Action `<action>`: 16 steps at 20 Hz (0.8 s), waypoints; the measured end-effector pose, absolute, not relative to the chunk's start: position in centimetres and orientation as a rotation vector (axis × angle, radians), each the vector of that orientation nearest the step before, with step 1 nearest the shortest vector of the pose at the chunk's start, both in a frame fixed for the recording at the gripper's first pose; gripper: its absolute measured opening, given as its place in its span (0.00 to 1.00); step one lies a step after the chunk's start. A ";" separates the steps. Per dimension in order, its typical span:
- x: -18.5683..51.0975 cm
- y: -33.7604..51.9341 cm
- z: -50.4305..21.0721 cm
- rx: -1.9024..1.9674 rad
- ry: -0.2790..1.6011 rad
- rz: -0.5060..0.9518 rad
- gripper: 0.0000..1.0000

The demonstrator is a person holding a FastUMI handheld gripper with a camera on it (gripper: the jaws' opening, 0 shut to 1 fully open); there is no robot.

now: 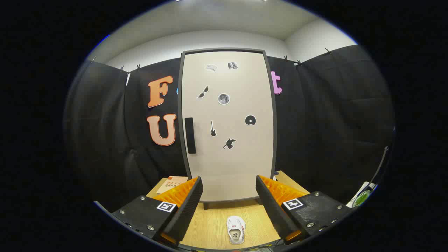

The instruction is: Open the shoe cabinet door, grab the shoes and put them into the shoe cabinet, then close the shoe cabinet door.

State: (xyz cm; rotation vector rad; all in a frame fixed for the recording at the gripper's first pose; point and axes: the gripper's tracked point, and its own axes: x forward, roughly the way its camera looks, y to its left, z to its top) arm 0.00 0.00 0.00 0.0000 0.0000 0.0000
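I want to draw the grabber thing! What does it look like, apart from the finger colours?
The gripper has two flat, wedge-shaped fingers with ridged, bumpy inner faces. Each sits on a black block with shiny silver screws. On top of each block is a small white square sticker with a black blocky pattern.

The shoe cabinet has a smooth, matt door in a darker matt frame, with a matt handle and flat, paper-like stickers on it. It stands on a wood-grain table with a slight sheen. The shoe looks like soft cloth with a rubbery sole. The gripper hangs wide open, its fingers' inner pads ribbed and rough, its housings matt plastic with shiny metal screws. A paper booklet lies beside the cabinet
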 end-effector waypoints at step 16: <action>0.3 1.3 0.5 0.002 -0.021 -0.003 0.95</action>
